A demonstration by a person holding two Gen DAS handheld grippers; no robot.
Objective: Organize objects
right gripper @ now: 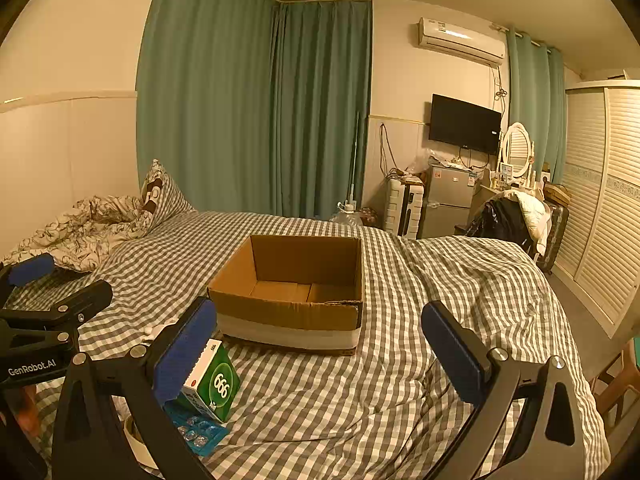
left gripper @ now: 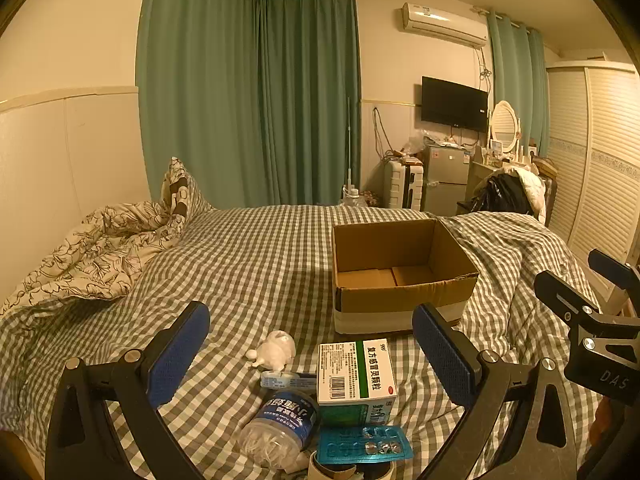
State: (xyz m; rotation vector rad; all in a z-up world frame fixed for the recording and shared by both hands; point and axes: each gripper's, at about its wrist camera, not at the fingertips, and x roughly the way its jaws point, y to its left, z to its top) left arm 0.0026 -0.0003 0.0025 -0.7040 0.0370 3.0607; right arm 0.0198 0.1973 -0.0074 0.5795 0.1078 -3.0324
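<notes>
An open, empty cardboard box (left gripper: 400,276) stands on the checked bed; it also shows in the right wrist view (right gripper: 292,292). In front of it lie a green-and-white medicine box (left gripper: 356,376), a small white figurine (left gripper: 276,348), a clear jar with a blue label (left gripper: 280,424), a blue blister pack (left gripper: 364,444) and a tape roll (left gripper: 348,470). My left gripper (left gripper: 312,356) is open above these items. My right gripper (right gripper: 320,348) is open, to the right of the medicine box (right gripper: 212,384) and blister pack (right gripper: 196,432).
A crumpled floral duvet (left gripper: 92,256) and a pillow (left gripper: 180,188) lie at the bed's far left. Teal curtains, a fridge (left gripper: 444,180), a TV and a wardrobe (left gripper: 600,168) stand beyond the bed. A chair (right gripper: 616,384) stands at the bed's right.
</notes>
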